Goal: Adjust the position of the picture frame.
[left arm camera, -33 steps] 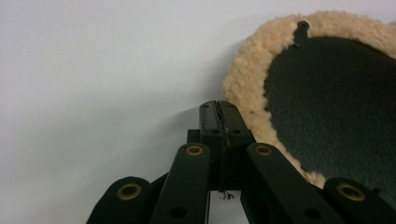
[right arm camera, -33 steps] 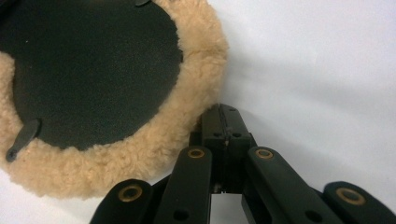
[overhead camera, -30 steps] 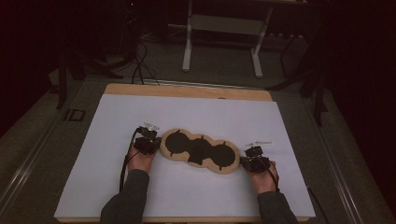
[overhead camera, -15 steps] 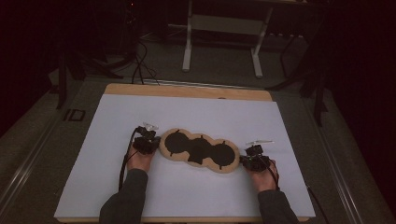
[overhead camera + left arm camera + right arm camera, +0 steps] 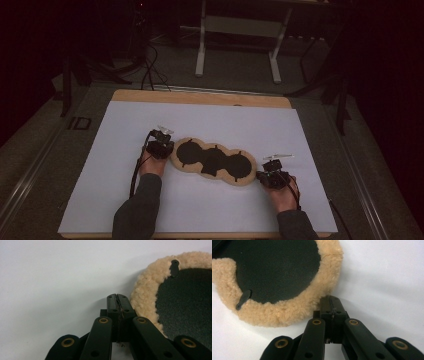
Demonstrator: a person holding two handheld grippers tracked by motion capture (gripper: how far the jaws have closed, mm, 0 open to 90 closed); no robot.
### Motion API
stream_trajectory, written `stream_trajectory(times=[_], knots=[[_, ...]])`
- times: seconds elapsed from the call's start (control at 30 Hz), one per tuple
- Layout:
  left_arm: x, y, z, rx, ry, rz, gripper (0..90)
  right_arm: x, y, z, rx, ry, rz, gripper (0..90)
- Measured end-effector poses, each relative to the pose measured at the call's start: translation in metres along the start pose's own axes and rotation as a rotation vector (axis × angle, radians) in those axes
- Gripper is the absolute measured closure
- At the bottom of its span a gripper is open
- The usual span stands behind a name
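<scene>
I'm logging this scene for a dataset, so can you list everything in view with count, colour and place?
fleece pads: three, tan fleece rims with black centres, overlapping in a row mid-sheet between the grippers
white sheet: one, white, covering the table
wooden table: one, light wood, far edge showing beyond the sheet
metal stand: one, pale grey, on the floor behind the table
cables: several, black, on the floor at the back left
left gripper: one, black, jaws shut, beside the left pad's rim
right gripper: one, black, jaws shut, at the right pad's rim
hands: two, one on each gripper, sleeves grey
</scene>
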State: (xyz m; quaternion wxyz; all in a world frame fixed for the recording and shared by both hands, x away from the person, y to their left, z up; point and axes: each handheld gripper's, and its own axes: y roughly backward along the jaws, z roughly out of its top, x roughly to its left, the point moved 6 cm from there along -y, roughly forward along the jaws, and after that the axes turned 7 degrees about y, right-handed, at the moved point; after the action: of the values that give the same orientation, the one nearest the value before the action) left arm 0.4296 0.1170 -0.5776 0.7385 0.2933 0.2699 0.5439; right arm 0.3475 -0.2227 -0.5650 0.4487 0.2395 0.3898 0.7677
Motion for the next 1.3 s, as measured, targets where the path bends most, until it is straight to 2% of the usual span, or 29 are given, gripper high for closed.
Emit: stream_trajectory(times=[0.1,0.2,0.37,0.47,0.57,0.93,1.3], knots=[[0.0,0.0,0.0,0.005,0.011,-0.008,90.0,0.0,-0.001,0.0,0.003,-0.002,0.004,90.0],[0.0,0.003,-0.002,0.017,0.004,-0.024,90.0,-0.002,-0.002,0.0,-0.003,-0.007,0.009,90.0],[0.001,0.008,-0.007,0.022,-0.001,-0.025,90.0,-0.004,-0.005,0.003,-0.001,-0.005,0.007,90.0],[0.001,0.012,-0.012,0.017,-0.005,-0.025,90.0,-0.006,-0.008,0.004,0.001,-0.012,0.008,90.0],[0.003,0.016,-0.018,-0.002,0.016,-0.044,90.0,-0.007,-0.01,0.007,0.001,-0.013,0.012,90.0],[0.005,0.031,-0.036,-0.018,0.024,-0.05,90.0,-0.008,-0.018,0.018,0.002,-0.026,0.003,90.0],[0.006,0.035,-0.041,-0.024,0.04,-0.047,90.0,-0.007,-0.02,0.021,0.005,-0.03,-0.001,90.0]])
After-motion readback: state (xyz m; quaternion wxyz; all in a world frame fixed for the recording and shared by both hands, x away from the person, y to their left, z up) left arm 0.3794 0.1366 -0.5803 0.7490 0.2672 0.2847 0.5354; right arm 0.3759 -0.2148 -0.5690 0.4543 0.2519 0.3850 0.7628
